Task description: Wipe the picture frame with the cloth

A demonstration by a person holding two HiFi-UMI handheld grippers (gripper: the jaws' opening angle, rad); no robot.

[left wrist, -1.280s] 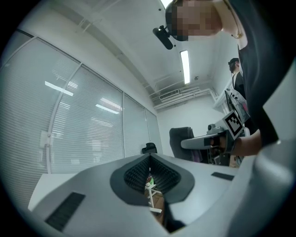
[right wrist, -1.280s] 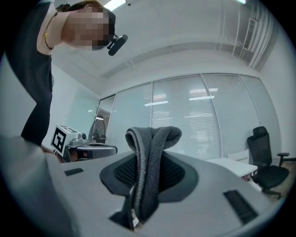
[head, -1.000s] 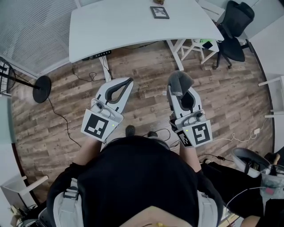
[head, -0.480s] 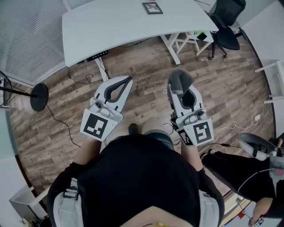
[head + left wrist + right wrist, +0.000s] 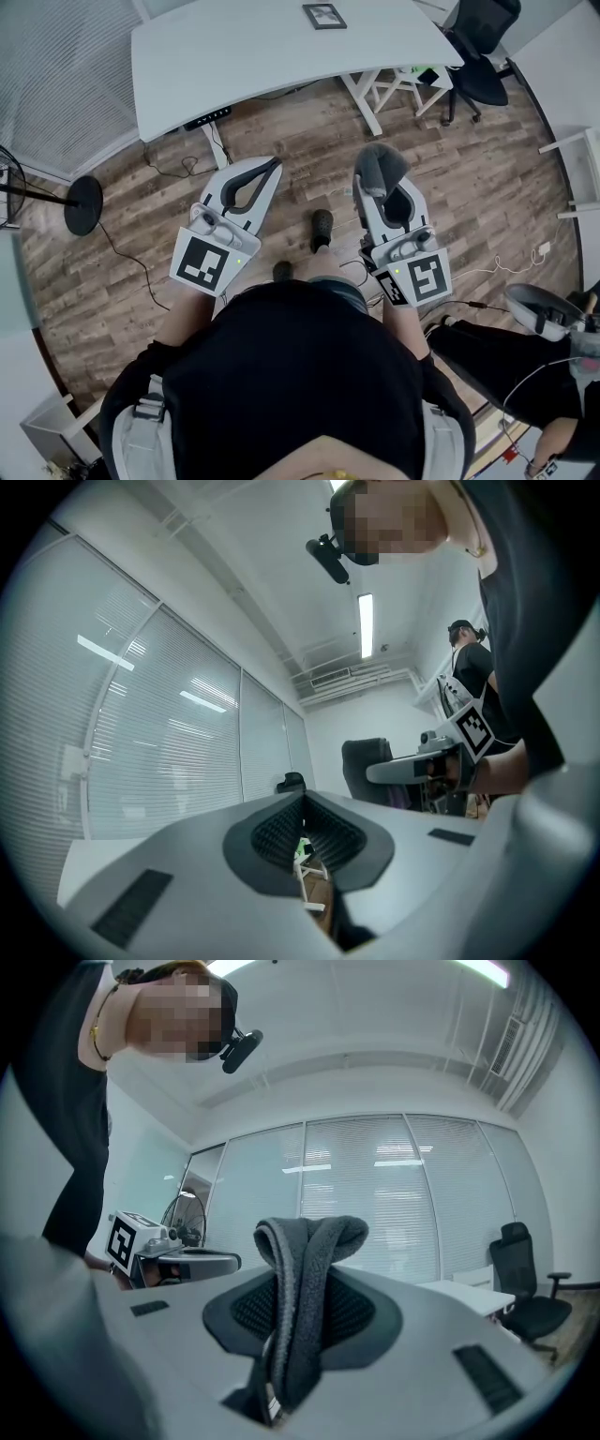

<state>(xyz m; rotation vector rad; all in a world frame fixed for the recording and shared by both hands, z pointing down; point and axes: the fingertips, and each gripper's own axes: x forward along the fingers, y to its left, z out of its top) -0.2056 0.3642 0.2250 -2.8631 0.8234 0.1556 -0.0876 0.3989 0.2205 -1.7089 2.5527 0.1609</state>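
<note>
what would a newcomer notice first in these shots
Two handheld grippers fill the middle of the head view: the right gripper is shut on a grey cloth that pokes past its tip, while the left gripper is shut and empty. Far ahead, a small picture frame lies on the white table.

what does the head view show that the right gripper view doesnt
Only the head view: the picture frame lying flat on the table top, and the wood floor. Only the right gripper view: the ceiling lights. Both: the grey cloth pinched in the right gripper, the left gripper, the white table and an office chair.
</note>
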